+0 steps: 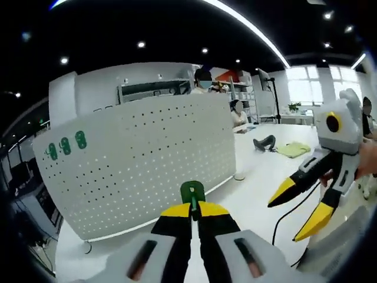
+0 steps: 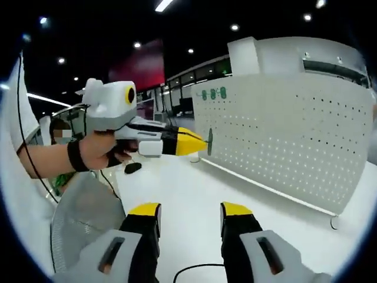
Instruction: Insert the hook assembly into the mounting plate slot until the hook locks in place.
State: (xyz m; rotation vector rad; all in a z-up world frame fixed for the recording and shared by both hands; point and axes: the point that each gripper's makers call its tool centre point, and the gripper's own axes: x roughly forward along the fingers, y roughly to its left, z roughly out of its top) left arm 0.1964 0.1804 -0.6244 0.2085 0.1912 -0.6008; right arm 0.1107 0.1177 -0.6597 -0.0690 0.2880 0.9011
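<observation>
Between left gripper [image 1: 192, 207] fingers, unlabelled green hook [image 1: 192, 191], near pegboard [image 1: 141, 159].

One white pegboard [image 1: 141, 159] is standing on the white table [image 1: 253, 188], and three green hooks [image 1: 65, 145] are sitting in a row near its upper corner, while a fourth green hook [image 1: 192, 193] is being pinched between the tips of the left gripper [image 1: 194, 211] in front of the pegboard. Two grippers are showing in all, the right gripper [image 2: 189, 212] standing with its jaws apart beside the pegboard. One yellow-green cloth [image 1: 293, 150] is lying on the table beyond the pegboard.
</observation>
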